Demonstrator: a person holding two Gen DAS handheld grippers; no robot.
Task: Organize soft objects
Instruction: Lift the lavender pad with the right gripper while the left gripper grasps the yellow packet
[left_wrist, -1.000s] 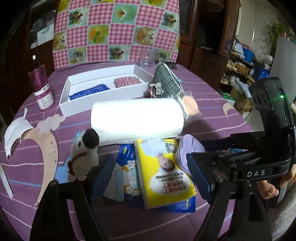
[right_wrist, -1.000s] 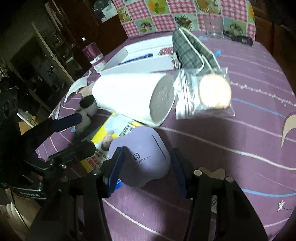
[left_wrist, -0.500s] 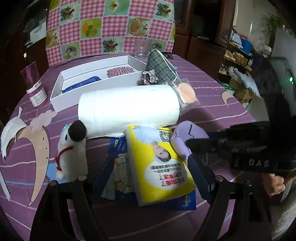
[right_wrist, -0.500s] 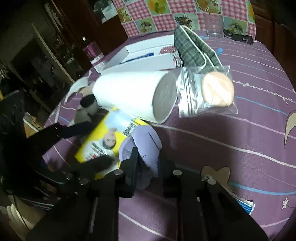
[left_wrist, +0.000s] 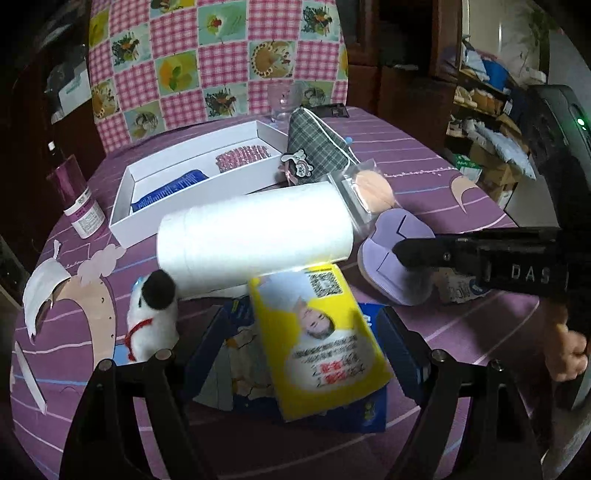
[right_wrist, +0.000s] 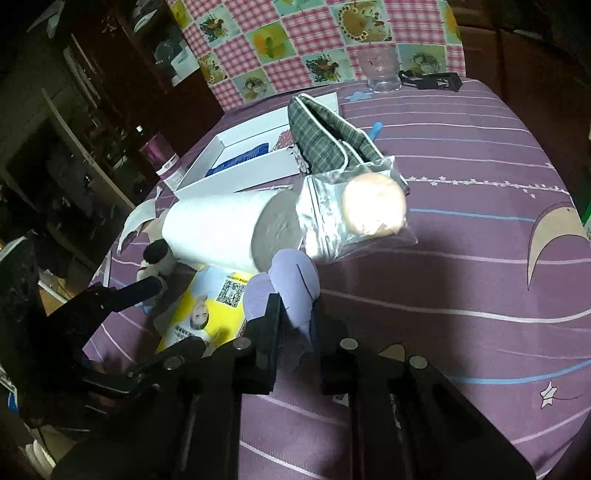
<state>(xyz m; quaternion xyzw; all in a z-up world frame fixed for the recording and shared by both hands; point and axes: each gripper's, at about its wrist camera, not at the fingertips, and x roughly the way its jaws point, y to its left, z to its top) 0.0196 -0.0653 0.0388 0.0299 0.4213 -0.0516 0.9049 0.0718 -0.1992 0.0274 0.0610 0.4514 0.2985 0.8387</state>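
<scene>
My right gripper (right_wrist: 295, 314) is shut on a soft lilac pad (right_wrist: 291, 280), squeezing it folded and holding it slightly off the purple tablecloth; the pad also shows in the left wrist view (left_wrist: 399, 254). My left gripper (left_wrist: 303, 347) is open, its blue pads either side of a yellow tissue pack (left_wrist: 317, 336) lying on a blue pack (left_wrist: 364, 417). A white paper roll (left_wrist: 255, 240), a white plush dog (left_wrist: 151, 317), a bagged peach sponge (left_wrist: 369, 190) and a plaid pouch (left_wrist: 317, 147) lie beyond.
A white open box (left_wrist: 192, 184) holding a blue item and a pink item stands at the back. A purple bottle (left_wrist: 75, 199) is at the far left, a clear glass (right_wrist: 382, 70) at the back. Paper cut-outs (left_wrist: 48, 284) lie at the left.
My right gripper closed on the lilac pad, folded it and lifted it away from the yellow pack. My left gripper moved closer over the yellow pack.
</scene>
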